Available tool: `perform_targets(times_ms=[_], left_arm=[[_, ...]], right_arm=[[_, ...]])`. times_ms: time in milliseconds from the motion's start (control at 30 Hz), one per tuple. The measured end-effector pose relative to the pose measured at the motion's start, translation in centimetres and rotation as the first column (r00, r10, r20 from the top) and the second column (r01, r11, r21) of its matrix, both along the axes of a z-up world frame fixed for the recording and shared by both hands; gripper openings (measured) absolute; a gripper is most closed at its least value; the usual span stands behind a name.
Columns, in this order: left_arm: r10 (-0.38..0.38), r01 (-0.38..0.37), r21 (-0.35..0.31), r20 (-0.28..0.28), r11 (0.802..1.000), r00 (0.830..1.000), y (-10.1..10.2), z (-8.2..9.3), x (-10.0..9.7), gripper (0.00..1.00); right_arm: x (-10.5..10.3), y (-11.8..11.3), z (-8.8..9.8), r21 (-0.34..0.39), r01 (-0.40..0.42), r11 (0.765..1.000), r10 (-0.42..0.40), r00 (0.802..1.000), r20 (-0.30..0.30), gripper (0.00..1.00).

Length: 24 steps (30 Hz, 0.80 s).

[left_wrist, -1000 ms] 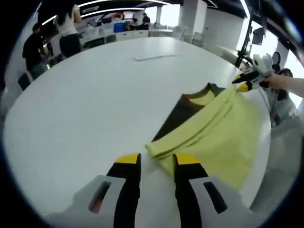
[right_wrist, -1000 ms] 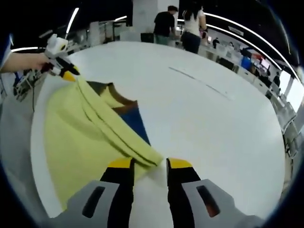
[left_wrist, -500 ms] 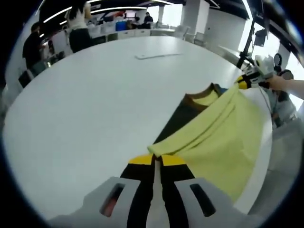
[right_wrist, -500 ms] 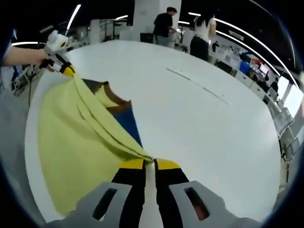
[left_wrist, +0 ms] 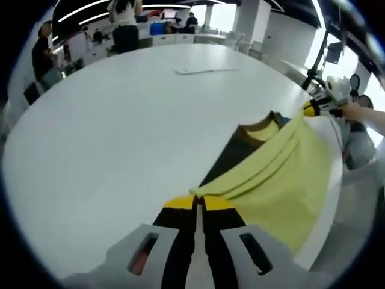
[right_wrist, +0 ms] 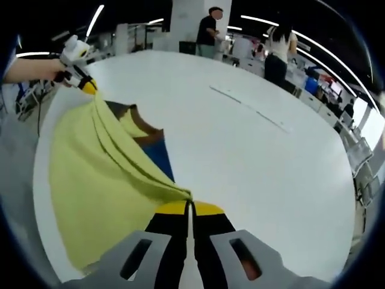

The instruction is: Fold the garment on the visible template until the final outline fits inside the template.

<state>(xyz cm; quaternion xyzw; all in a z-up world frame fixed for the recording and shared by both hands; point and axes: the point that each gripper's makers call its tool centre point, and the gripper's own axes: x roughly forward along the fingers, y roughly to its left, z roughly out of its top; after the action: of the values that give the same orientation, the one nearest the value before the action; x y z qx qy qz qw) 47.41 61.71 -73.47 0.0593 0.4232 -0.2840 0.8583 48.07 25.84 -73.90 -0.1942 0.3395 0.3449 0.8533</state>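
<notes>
Your left claw [left_wrist: 199,201] clenching one corner of the yellow garment [left_wrist: 283,180], your right claw [right_wrist: 190,208] gripping the opposite corner, garment lying over the dark template [left_wrist: 228,158] on the white tabletop [left_wrist: 120,132], no writing legible

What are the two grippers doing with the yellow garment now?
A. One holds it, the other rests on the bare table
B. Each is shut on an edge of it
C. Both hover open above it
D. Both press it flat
B: the left gripper and right gripper each have jaws closed on the garment, which stretches between them above the table.
</notes>
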Motion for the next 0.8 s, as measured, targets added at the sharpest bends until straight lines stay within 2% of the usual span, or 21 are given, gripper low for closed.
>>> perform_targets(times_ms=[33,167,267,367,433,667,767,800], left_arm=[[0.004,-0.004,-0.004,-0.012,1.0,1.0,0.0,-0.1,0.1,0.0],[0.019,-0.022,-0.034,-0.065,0.999,0.998,0.0,-0.2,0.6,0.0],[0.024,-0.03,-0.054,-0.106,0.998,0.994,0.0,-0.4,1.0,0.0],[0.035,-0.046,-0.071,-0.146,0.996,0.989,0.1,-0.6,1.4,0.0],[0.038,-0.049,-0.072,-0.148,0.996,0.988,0.1,-0.7,1.7,0.0],[0.044,-0.063,-0.085,-0.211,0.994,0.977,-0.1,-1.7,1.8,0.0],[0.06,-0.085,-0.101,-0.233,0.991,0.971,0.1,-1.8,1.9,0.0],[0.061,-0.088,-0.104,-0.24,0.991,0.969,0.1,-1.9,1.8,0.0]], right_arm=[[0.1,0.0,0.0,0.004,0.004,1.0,-0.004,1.0,-0.004,0.02],[0.4,-0.1,-0.2,0.075,0.073,0.995,-0.067,0.994,-0.081,0.02],[0.8,-0.4,-0.5,0.082,0.091,0.992,-0.082,0.991,-0.107,0.01],[1.1,-0.9,-0.8,0.062,0.103,0.993,-0.096,0.99,-0.108,0.01],[1.1,-0.8,-0.7,0.074,0.109,0.991,-0.101,0.989,-0.112,0.01],[0.7,-0.2,-1.0,0.09,0.105,0.99,-0.092,0.985,-0.143,0.01],[0.7,0.8,-0.5,0.115,0.078,0.99,-0.063,0.99,-0.125,0.01],[1.0,1.2,-0.2,0.104,0.046,0.993,-0.037,0.995,-0.088,0.02]])
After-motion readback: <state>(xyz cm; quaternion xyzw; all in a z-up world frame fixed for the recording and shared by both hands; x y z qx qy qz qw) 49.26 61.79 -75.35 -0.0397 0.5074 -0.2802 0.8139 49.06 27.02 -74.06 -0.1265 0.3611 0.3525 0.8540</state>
